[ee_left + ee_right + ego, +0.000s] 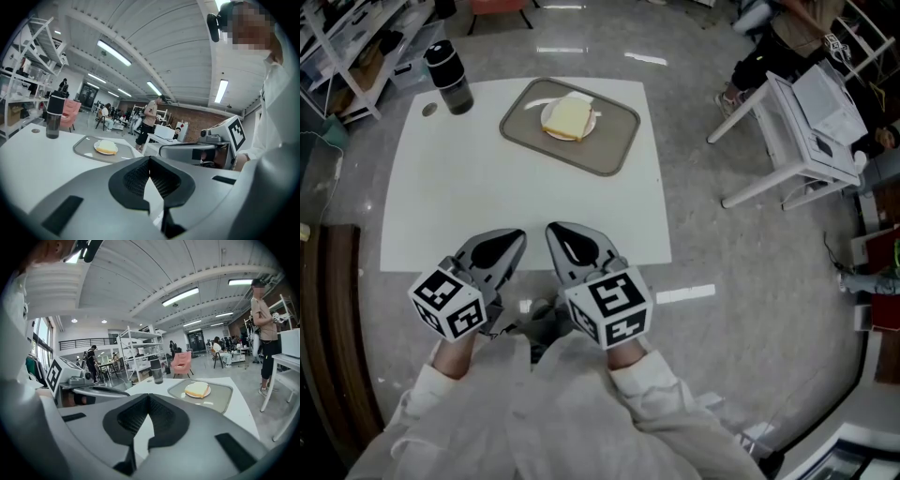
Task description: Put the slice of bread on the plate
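A pale slice of bread (567, 117) lies on a small white plate (592, 125), which sits on a grey tray (614, 145) at the far side of the white table (441, 206). The bread also shows in the left gripper view (107, 146) and the right gripper view (197, 389). My left gripper (518, 236) and right gripper (555, 230) hang side by side over the table's near edge, far from the tray. Both are shut with nothing between their jaws.
A dark tumbler (450, 77) stands at the table's far left corner beside a small hole (429, 109). A white desk (806, 131) stands to the right, shelving (356, 47) at the far left. People move about in the background.
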Motion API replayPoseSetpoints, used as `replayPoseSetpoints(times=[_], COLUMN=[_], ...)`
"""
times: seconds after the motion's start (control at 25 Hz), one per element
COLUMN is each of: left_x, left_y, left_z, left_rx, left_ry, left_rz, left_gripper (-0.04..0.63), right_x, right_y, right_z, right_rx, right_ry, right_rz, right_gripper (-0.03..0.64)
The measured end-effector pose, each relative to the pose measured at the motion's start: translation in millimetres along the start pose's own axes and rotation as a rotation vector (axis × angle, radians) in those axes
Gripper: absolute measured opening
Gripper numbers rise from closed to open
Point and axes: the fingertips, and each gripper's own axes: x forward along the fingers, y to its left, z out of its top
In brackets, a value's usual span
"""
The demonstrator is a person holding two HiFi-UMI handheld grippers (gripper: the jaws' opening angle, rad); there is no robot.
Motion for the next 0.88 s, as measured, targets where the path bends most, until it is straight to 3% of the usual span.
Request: replayPoseSetpoints(times=[0.88], left_x=[-18.3], left_y=[-10.7], left_z=[3.1], left_rx=[0.047], left_ry=[-0.007], left_rz=[-0.024], left_gripper=[0.009], right_x=[-8.0], right_y=[12.8], right_z=[3.0], right_rx=[-0.034], right_ry=[-0.004], right_rz=[-0.032], right_gripper=[0.015])
